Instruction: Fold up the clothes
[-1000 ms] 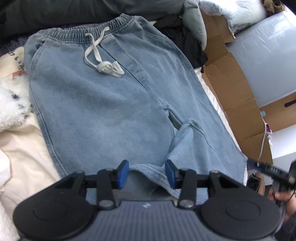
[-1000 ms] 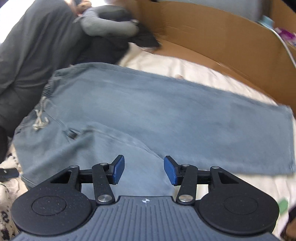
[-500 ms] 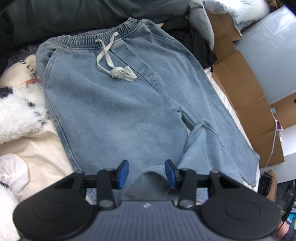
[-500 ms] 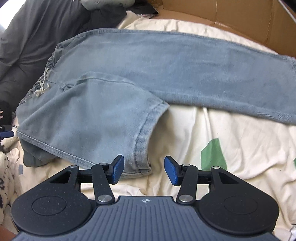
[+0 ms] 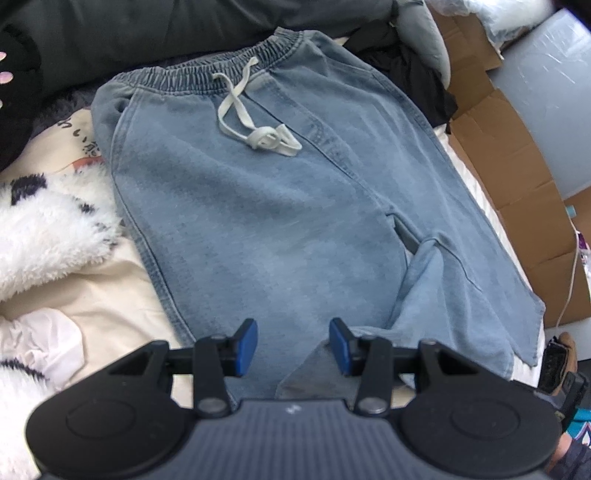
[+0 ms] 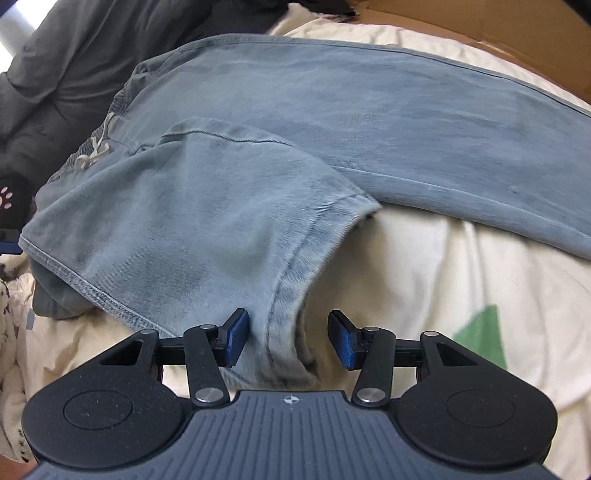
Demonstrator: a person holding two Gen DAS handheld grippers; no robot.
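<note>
Light blue denim trousers lie flat on a cream bedsheet, with the elastic waistband and a white drawstring at the far end. One leg is folded back on itself. My left gripper is open over the lower edge of the folded leg. In the right wrist view the trousers stretch to the right, and the folded leg's hem lies between the open jaws of my right gripper.
Flattened cardboard lines the right side of the bed. A fluffy white and black blanket lies at left, dark clothing beyond the waistband. The cream sheet has a green patch.
Both grippers have drawn back from the trousers and stayed open. The right gripper now sits at the folded leg's hem, which has come between its jaws.
</note>
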